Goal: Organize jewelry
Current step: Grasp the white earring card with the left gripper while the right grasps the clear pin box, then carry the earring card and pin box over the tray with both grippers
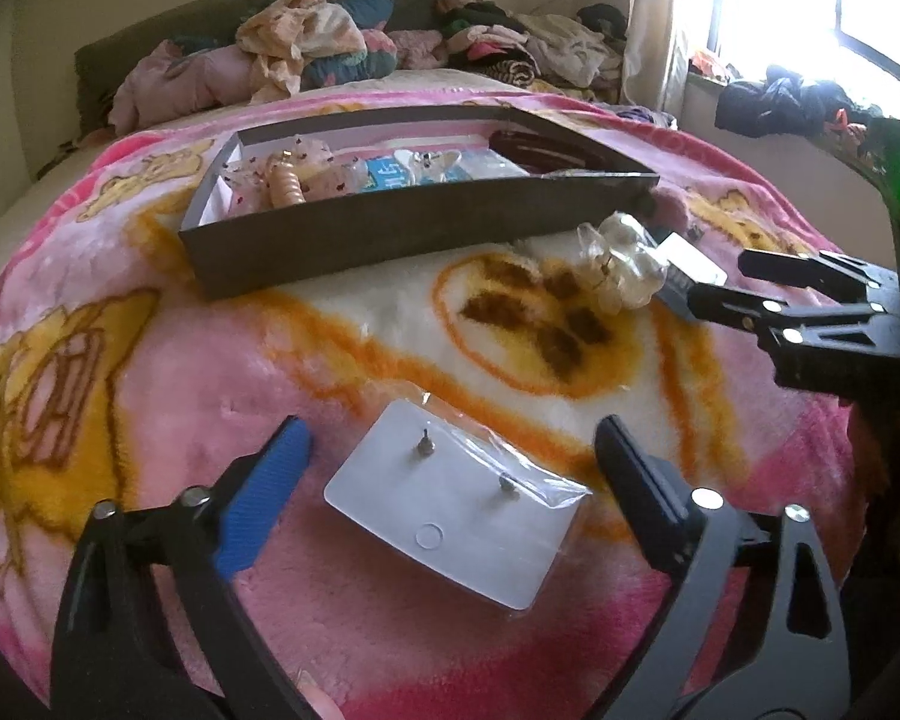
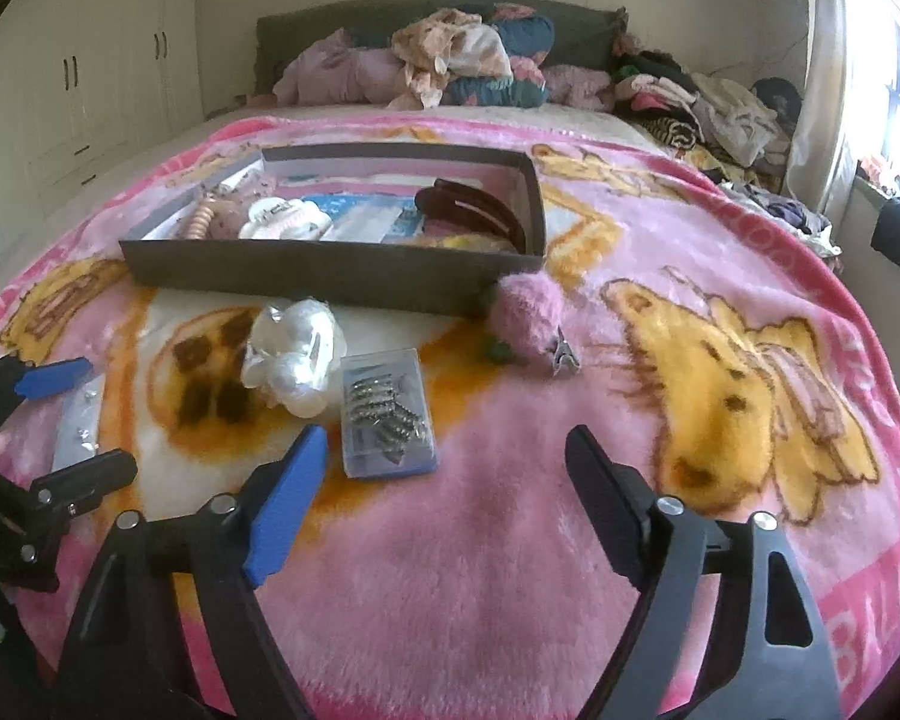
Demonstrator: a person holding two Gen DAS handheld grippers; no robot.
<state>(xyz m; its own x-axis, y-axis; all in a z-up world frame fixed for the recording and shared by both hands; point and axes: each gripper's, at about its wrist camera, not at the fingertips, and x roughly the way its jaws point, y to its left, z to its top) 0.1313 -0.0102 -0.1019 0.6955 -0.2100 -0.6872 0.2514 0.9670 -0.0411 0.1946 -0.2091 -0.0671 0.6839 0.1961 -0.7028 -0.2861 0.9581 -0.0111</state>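
Note:
A white earring card in a clear sleeve (image 1: 450, 516) lies on the pink blanket between the fingers of my open left gripper (image 1: 453, 450); it also shows in the right wrist view (image 2: 78, 420). A dark shallow box (image 1: 390, 234) behind it holds hair pieces and packets; the same box (image 2: 330, 267) shows in the right wrist view. My right gripper (image 2: 447, 450) is open and empty over the blanket, near a clear case of small metal pieces (image 2: 387, 414). A white clear hair clip (image 2: 291, 360) and a pink fluffy clip (image 2: 528, 318) lie in front of the box.
The pink cartoon blanket (image 2: 510, 540) covers the bed. Piles of clothes (image 2: 450, 54) lie along the headboard and the window side. White wardrobes (image 2: 90, 78) stand at the left. The right gripper shows at the right in the left wrist view (image 1: 720, 285).

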